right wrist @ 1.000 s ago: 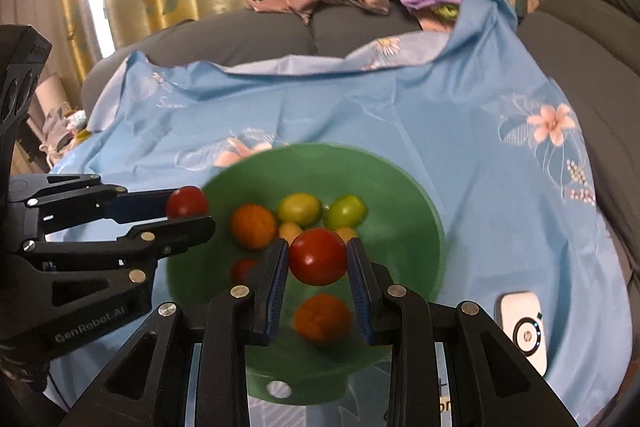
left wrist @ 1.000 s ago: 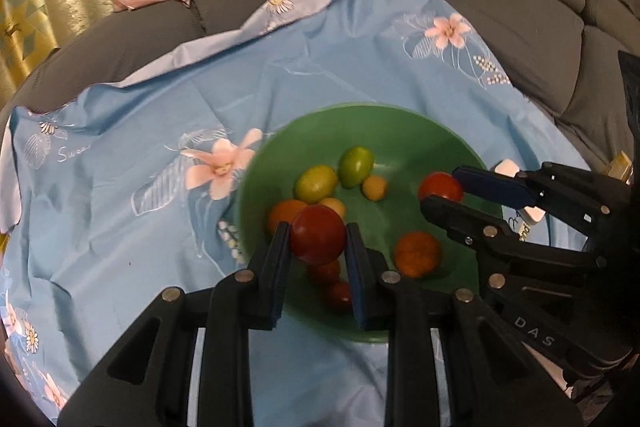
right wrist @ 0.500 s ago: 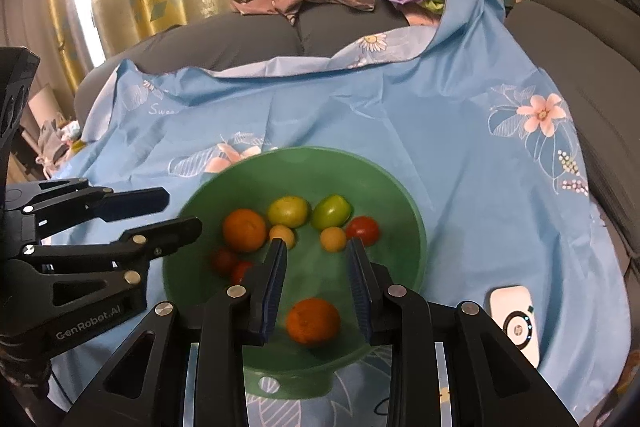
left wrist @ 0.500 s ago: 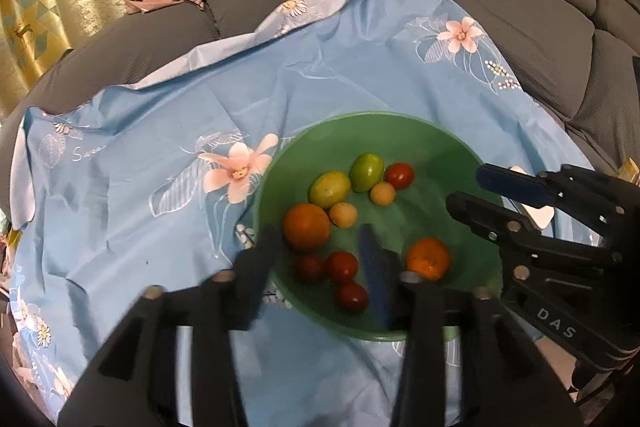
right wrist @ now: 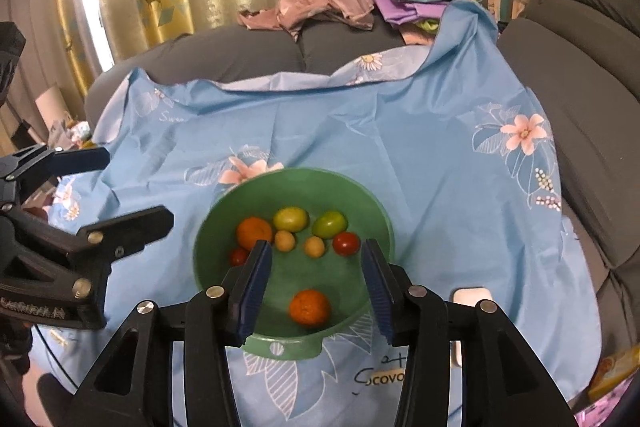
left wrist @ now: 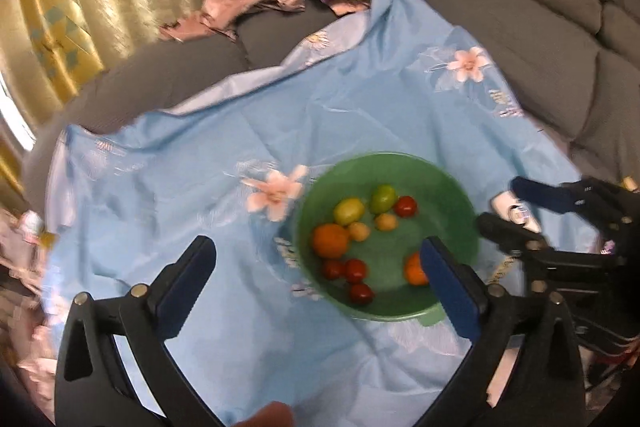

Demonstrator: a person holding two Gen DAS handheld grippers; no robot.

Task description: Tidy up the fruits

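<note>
Tomatoes released a second ago now sit in the green bowl (right wrist: 372,211) with the other fruits, as left gripper (left wrist: 316,281) and right gripper (right wrist: 316,277) open empty above.

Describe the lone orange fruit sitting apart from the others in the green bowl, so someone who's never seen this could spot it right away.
Start at the blue floral cloth spread over the grey sofa, then find the green bowl on it. Most fruits cluster at the bowl's far side; the lone orange fruit lies alone on the near side, by the bowl's tab with a hole. It matches the other orange fruit in colour, but nothing touches it.
</note>
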